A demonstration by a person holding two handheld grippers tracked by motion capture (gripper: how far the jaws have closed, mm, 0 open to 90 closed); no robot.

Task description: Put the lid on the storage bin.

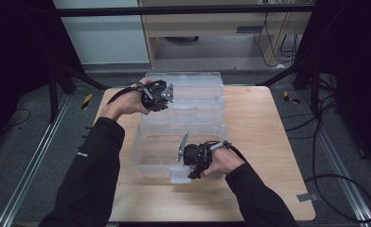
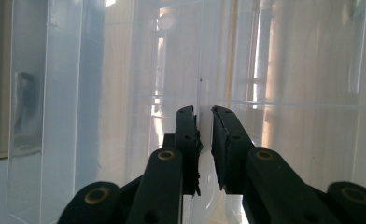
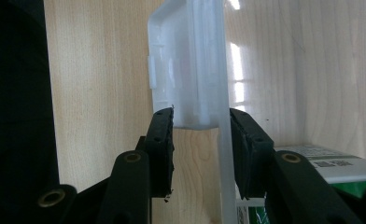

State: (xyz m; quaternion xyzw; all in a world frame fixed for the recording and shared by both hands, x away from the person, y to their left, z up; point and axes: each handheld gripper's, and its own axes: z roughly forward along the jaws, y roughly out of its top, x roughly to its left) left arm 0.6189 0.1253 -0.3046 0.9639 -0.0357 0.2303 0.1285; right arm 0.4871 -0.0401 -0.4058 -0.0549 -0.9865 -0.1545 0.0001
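The clear plastic storage bin is placed at the tabletop centre. Its far-left wall is clamped by the left gripper fingers; its near latch handle is grasped by the right gripper.

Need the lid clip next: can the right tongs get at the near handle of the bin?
Probably yes: the right tongs already straddle the handle on the bin, nothing between.

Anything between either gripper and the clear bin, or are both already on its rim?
Nothing visible stands between. The left gripper has a thin wall of the clear bin between its jaws; the right gripper clamps the near rim's handle.
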